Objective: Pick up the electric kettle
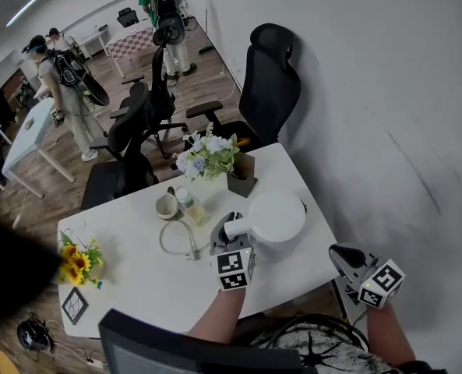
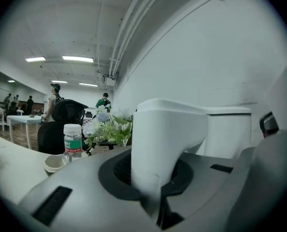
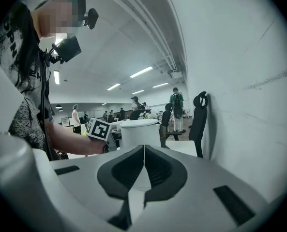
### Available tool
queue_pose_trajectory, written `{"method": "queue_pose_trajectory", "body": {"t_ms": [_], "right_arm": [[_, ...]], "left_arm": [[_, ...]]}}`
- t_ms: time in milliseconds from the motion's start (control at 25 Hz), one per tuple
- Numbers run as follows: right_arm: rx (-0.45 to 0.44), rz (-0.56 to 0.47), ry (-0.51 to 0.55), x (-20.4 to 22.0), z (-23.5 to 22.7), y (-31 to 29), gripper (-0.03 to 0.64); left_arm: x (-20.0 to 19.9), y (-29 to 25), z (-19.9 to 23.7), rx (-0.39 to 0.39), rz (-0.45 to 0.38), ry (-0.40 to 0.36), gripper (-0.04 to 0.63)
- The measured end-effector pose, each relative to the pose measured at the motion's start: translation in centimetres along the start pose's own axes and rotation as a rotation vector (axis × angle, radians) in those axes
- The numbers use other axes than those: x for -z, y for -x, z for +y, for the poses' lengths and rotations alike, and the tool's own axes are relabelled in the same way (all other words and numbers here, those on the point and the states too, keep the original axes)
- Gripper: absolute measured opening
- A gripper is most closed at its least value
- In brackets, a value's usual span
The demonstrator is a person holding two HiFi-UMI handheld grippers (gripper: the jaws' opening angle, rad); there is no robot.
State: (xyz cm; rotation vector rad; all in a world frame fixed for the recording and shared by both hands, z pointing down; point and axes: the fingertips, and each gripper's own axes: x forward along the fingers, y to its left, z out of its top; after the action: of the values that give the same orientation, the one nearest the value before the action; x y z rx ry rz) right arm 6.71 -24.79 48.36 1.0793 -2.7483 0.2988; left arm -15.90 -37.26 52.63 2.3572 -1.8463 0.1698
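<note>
The white electric kettle [image 1: 279, 216] stands on the white table [image 1: 137, 271], near its right end. Its handle [image 1: 237, 227] points toward me. My left gripper [image 1: 224, 234] is shut on that handle; in the left gripper view the handle [image 2: 166, 139] fills the gap between the jaws, with the kettle's body [image 2: 229, 130] behind it. My right gripper [image 1: 339, 255] hovers off the table's right front corner, shut with nothing in it. From the right gripper view the kettle [image 3: 139, 132] stands ahead beyond the shut jaws of the right gripper [image 3: 143, 168].
Behind the kettle stand a flower bunch [image 1: 209, 156], a dark box [image 1: 241, 181], a cup [image 1: 167, 206] and a small bottle [image 1: 190, 206]. A cable [image 1: 178, 241] loops left of the handle. Sunflowers [image 1: 79, 262] sit far left. Office chairs [image 1: 269, 84] and the wall bound the table.
</note>
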Motion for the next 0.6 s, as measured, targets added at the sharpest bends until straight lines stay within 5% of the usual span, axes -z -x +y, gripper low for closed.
{"method": "queue_pose_trajectory", "body": {"t_ms": [320, 600], "right_arm": [[0.002, 0.000, -0.007, 0.4, 0.1, 0.5, 0.023], [-0.009, -0.010, -0.007, 0.0, 0.1, 0.4, 0.021]], "left_arm": [[-0.6, 0.2, 1.2, -0.033, -0.026, 0.078, 0.048], [-2.5, 0.8, 1.4, -0.032, -0.065, 0.040, 0.049]]}}
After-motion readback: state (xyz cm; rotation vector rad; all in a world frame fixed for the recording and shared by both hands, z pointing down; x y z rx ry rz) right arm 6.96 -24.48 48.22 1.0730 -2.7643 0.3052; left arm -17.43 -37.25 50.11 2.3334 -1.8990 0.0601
